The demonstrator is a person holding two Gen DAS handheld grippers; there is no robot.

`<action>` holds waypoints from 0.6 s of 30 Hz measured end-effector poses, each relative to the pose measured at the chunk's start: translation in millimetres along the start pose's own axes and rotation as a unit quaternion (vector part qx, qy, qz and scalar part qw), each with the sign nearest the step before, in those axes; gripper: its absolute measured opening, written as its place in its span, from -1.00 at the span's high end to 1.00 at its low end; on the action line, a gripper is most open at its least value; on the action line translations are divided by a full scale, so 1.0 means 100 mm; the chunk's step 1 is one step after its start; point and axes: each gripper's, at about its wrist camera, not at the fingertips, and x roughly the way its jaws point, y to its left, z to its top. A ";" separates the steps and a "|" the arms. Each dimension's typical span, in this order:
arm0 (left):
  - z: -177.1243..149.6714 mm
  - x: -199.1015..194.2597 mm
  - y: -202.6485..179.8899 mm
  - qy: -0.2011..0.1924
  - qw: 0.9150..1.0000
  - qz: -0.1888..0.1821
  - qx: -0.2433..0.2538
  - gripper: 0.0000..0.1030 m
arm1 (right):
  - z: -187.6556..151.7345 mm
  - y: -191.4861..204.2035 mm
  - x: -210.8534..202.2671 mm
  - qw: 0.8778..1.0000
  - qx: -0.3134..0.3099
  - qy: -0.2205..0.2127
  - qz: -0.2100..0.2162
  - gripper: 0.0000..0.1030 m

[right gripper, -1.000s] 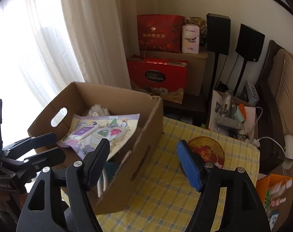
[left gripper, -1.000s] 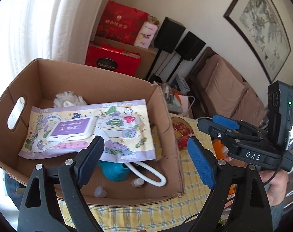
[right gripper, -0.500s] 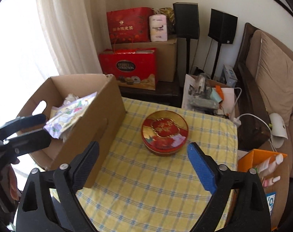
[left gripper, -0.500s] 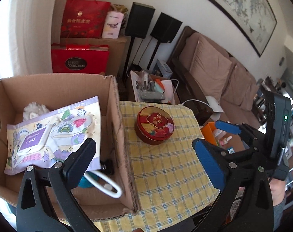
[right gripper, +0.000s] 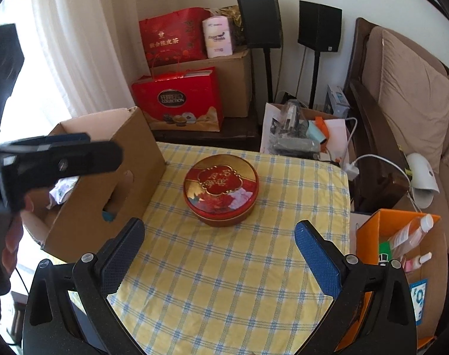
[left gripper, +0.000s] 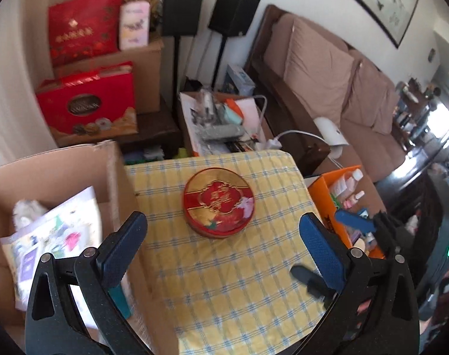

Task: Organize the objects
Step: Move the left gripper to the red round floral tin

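At the far left an open brown cardboard box [left gripper: 112, 177] stands on the surface, which is covered by a yellow cloth with blue checks [left gripper: 224, 266]. Inside the box lies a flat, colourfully printed plastic packet [left gripper: 55, 236] with something white and fluffy [left gripper: 24, 208] behind it; the left wrist view is blurred here, so finer detail cannot be told. In the right wrist view the box [right gripper: 106, 183] shows an oval hand-hole in its near wall.

The left gripper [left gripper: 224, 236] hangs above the cloth with its fingers [left gripper: 122, 251] spread wide and nothing between them. In the right wrist view this same gripper [right gripper: 58, 153] appears at the left edge, over the box.

Just right of the box, apart from it, sits the round red and gold tin [right gripper: 220, 189] with a flower-printed lid. It rests closed and flat near the middle of the surface [right gripper: 224, 281]; in the left wrist view it [left gripper: 219, 202] lies ahead of the open fingers, touched by neither.

The right gripper [right gripper: 220, 236] also points down toward the tin, its blue-padded fingers [right gripper: 319, 257] fully apart and empty.

Further right, beside the surface, an orange cardboard box [right gripper: 369, 230] holds clear and pink plastic bottles [right gripper: 413, 233]. Beyond it stands a brown sofa with tan cushions [right gripper: 410, 82].
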 end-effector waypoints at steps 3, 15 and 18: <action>0.16 0.23 -0.06 0.022 1.000 0.012 0.004 -0.99 | -0.06 -0.09 0.06 1.000 0.011 0.000 0.000 -0.99; 0.55 1.13 -0.10 0.079 0.995 0.060 0.002 -0.93 | -0.17 -0.41 0.27 0.999 0.039 -0.007 -0.002 -0.82; 0.62 1.37 -0.10 0.099 0.993 0.066 -0.002 -0.93 | -0.19 -0.43 0.35 0.999 0.040 -0.003 -0.002 -0.78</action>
